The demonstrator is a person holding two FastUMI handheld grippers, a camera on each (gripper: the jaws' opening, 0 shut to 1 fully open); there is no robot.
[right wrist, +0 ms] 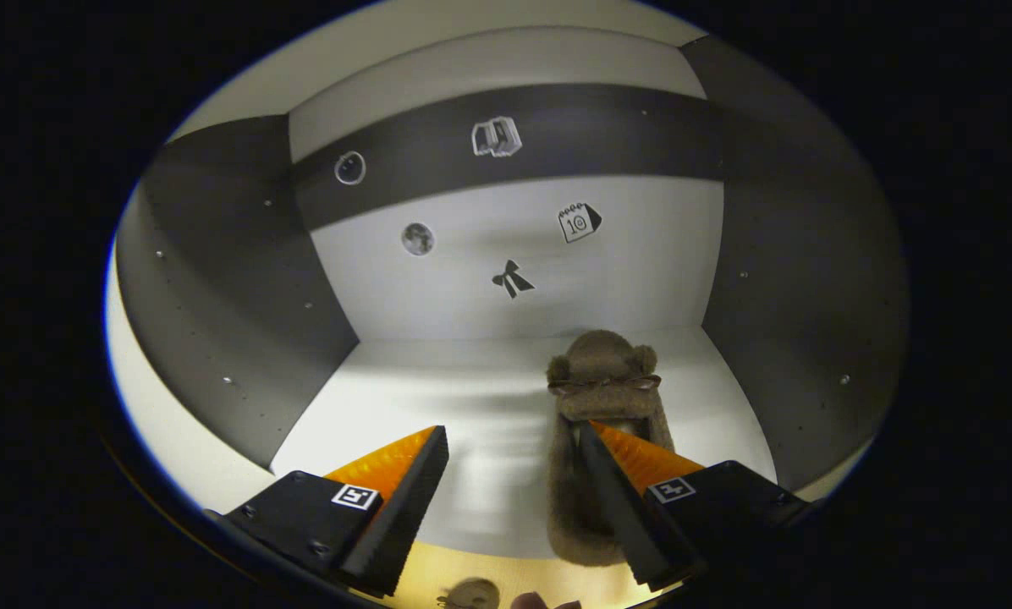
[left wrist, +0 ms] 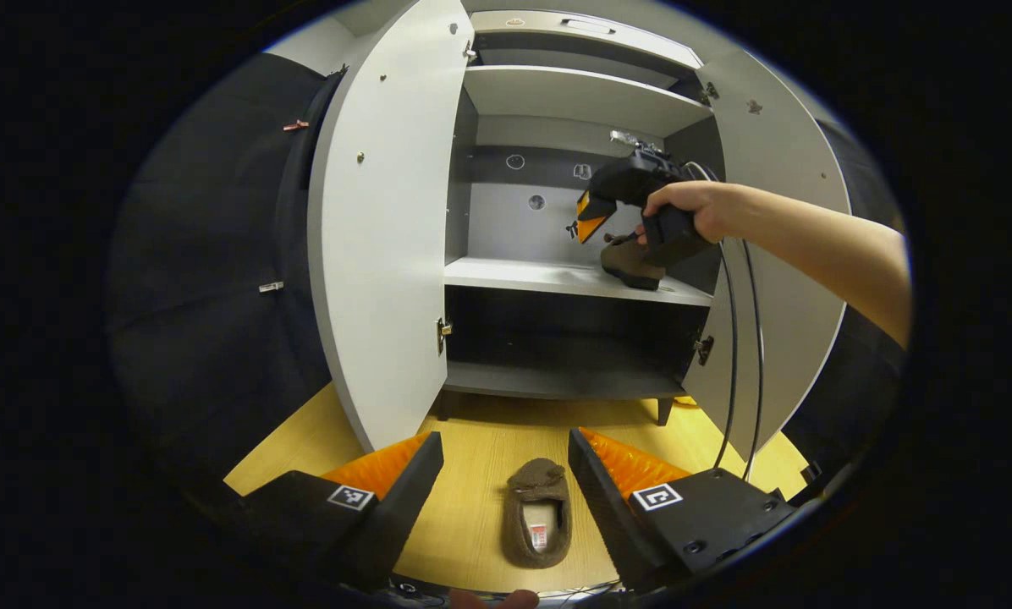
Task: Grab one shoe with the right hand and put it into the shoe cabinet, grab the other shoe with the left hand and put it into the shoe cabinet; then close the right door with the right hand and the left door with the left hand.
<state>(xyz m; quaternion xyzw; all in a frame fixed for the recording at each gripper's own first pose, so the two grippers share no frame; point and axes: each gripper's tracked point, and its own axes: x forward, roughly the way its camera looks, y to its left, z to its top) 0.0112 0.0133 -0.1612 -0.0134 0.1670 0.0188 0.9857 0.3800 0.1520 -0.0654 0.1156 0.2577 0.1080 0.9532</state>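
While the right gripper [right wrist: 513, 461] is reaching into the shoe cabinet [left wrist: 557, 279], its fingers are standing apart, gripping nothing; one brown slipper [right wrist: 601, 423] is lying on the middle shelf [right wrist: 438, 397], toe toward the back wall, with the right-hand finger overlapping its opening. Cannot tell whether that finger is touching it. Judging by this, the first placement is finishing and the release is done.

The left gripper [left wrist: 506, 474] is hovering above the wooden floor [left wrist: 472, 431], fingers spread wide, with the second slipper [left wrist: 538, 512] lying between them but farther down, not held. Next move, as I judge it: lowering the left fingers around that slipper and closing on it, once the right arm is clearing the shelf.

The left gripper view is giving the whole cabinet, the left door [left wrist: 379, 254] and right door [left wrist: 768, 254] both swung open, and the hand [left wrist: 688, 211] holding the other gripper. The right gripper view is giving the shelf interior and small stickers [right wrist: 513, 279] on the back wall.
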